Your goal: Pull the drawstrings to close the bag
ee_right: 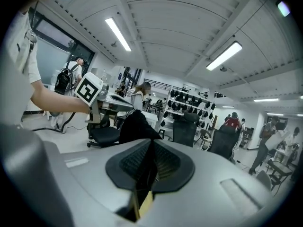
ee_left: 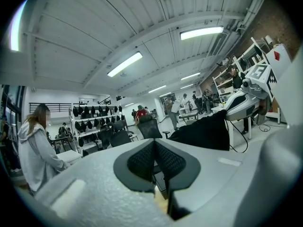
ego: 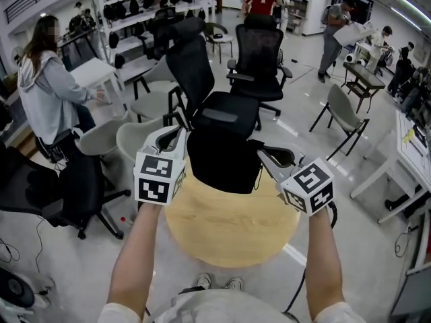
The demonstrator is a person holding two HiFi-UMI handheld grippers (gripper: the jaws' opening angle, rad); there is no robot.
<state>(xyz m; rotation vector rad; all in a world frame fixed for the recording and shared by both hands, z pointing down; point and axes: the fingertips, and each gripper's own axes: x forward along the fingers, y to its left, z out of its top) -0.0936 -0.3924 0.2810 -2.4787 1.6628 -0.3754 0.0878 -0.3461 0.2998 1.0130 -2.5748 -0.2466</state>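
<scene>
Left gripper (ego: pixel 182 132), jaws closed: in the left gripper view (ee_left: pixel 154 148) the two dark, ribbed rubber pads (ee_left: pixel 139 162) meet along a thin seam with no gap showing; a cord pinched there cannot be made out. Right gripper (ego: pixel 260 155), jaws likewise together: in the right gripper view (ee_right: pixel 150 162) the pads (ee_right: pixel 165 162) close on a narrow dark strip, and whether that strip is a drawstring or only shadow cannot be told. Both grippers have smooth, pale grey moulded shells, each carrying a white cube printed with black square markers. Black bag (ego: pixel 225 160), soft matt cloth, slack and creased, hangs between the two gripper tips, its upper corners drawn out towards them; its lower edge lies over the far rim of the table (ego: pixel 229 234). Table top round, light wood with a fine straight grain. Behind the bag stands a black mesh-backed office chair (ego: pixel 259 52) on a pale, glossy floor (ego: pixel 316 160)
</scene>
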